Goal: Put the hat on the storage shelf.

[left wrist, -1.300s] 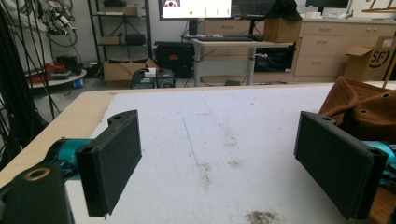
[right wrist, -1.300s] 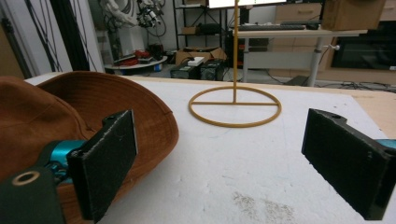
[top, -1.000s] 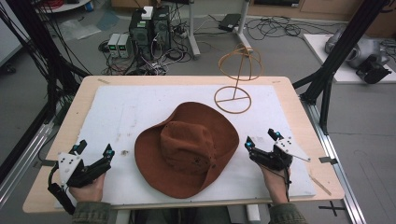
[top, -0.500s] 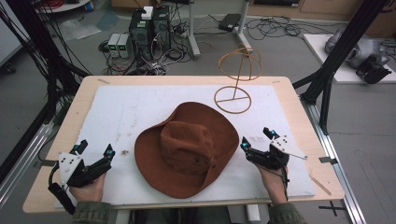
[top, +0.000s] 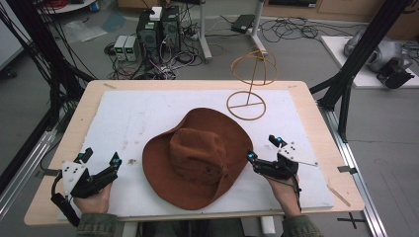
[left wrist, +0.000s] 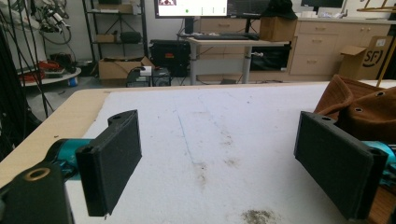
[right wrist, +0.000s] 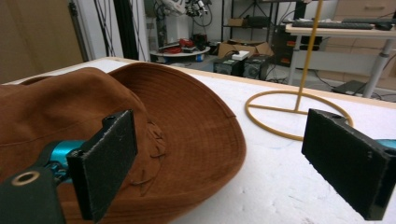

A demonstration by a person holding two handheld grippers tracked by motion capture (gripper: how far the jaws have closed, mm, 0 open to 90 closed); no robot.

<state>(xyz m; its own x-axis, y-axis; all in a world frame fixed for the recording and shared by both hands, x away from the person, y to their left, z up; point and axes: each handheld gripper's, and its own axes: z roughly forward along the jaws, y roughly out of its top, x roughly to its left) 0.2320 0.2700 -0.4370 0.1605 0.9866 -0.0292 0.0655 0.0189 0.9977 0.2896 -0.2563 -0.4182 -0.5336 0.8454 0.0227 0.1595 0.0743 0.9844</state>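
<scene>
One table (top: 316,123) carries everything here, its wooden top covered by one white foam sheet (top: 133,118) marked with a few dirt smudges. One brown wide-brimmed hat (top: 197,158) lies crown-up near the middle of that sheet, closer to the person's edge than to the far one. One wire hat stand (top: 249,84), a ring base with an upright rod and a rounded cage on top, stands beyond the hat toward the far right, apart from the brim and with nothing on it.

Two grippers are in play, one in each hand. Judging by the layout, the job is to get the hat onto the stand, and nothing of that is done: the hat rests flat on the sheet, ungrasped. All of it is left: the pinch on the brim, the lift and the placing over the cage.

Nearer the work is the right gripper (top: 264,153), its jaws spread wide, one tip just at the brim's right edge; in the right gripper view the brim (right wrist: 205,140) sits in front of its left jaw, with the stand's ring behind the gap. Off to the hat's left, the left gripper (top: 101,165) rests low on the sheet, jaws likewise wide apart and holding nothing, clear of the brim.
</scene>
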